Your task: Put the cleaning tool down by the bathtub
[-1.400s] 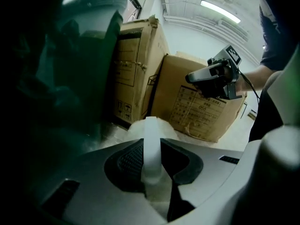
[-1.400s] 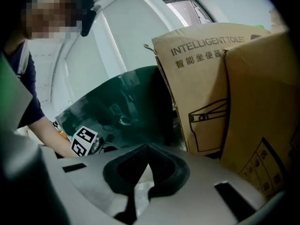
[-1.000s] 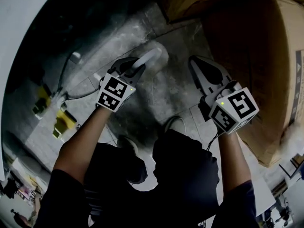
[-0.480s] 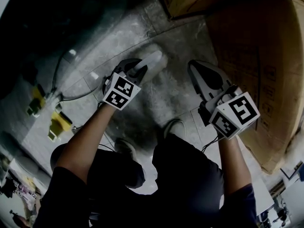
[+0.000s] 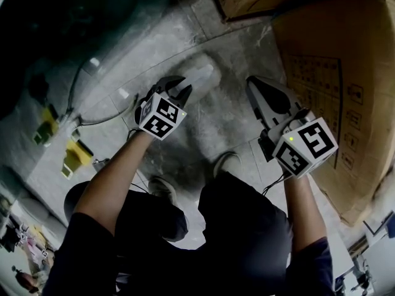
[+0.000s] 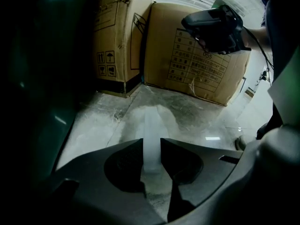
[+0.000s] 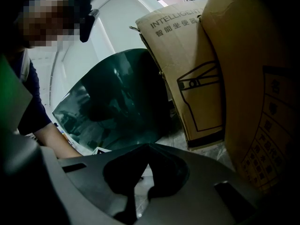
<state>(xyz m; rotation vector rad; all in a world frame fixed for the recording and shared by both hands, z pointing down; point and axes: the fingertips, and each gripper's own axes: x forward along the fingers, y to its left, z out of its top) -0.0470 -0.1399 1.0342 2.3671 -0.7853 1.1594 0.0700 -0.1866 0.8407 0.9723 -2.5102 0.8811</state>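
Head view looks steeply down at grey stone floor (image 5: 237, 113); both low gripper views share brown cardboard boxes (image 6: 199, 64).

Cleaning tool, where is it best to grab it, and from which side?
Grab the cleaning tool by its thin straight handle, coming from the end away from the wide head. The handle fits between the jaws, as the left tool shows; the head looks too broad.

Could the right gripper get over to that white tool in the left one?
Probably yes: only bare floor lies between the right gripper and the white tool. But its jaws are together, and the left gripper grips the tool's handle.
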